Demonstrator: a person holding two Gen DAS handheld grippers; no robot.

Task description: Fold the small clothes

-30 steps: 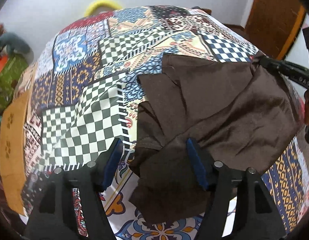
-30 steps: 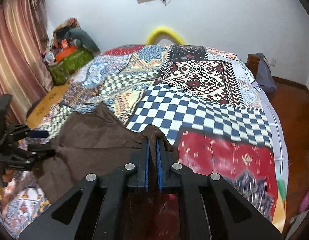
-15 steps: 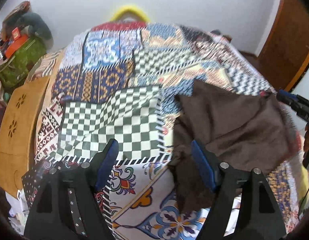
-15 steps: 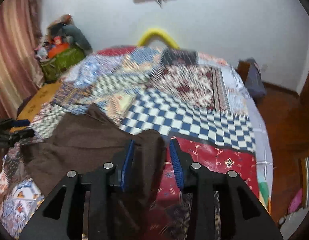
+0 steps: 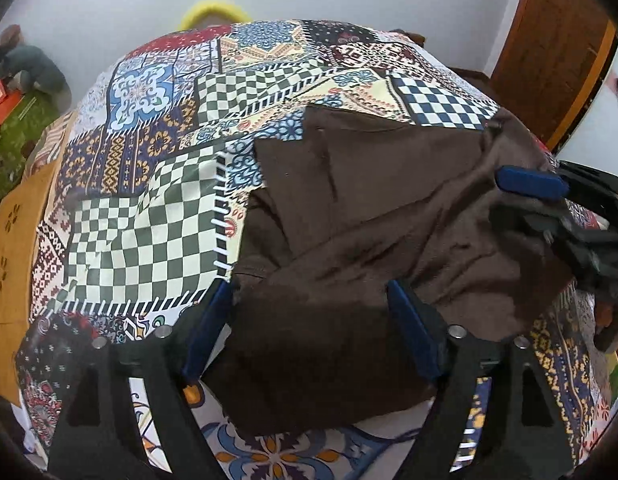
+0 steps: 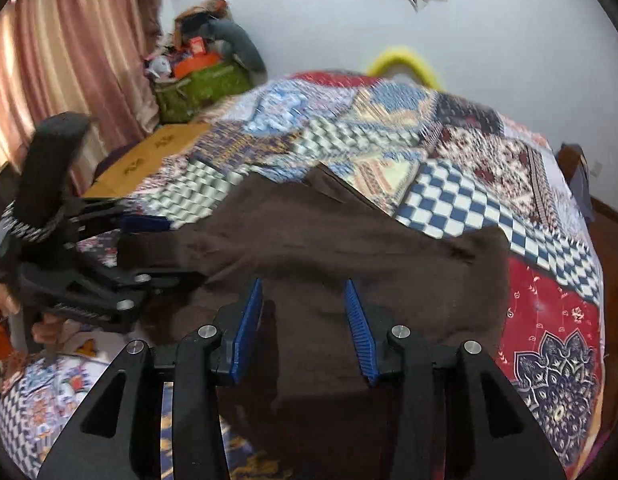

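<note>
Loosely spread on the patchwork bedspread (image 5: 157, 216), the brown garment (image 5: 349, 240) is seen lying between and beneath the parted, empty fingers of both the left gripper (image 5: 309, 328) and the right gripper (image 6: 303, 320), with neither one gripping it.

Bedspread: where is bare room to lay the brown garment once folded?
Free: the green-checked patch left of the brown garment, and the blue-checked patch and red patch on its other side. Crowded: the near middle, where the left gripper and right gripper, both open, straddle the cloth.
</note>
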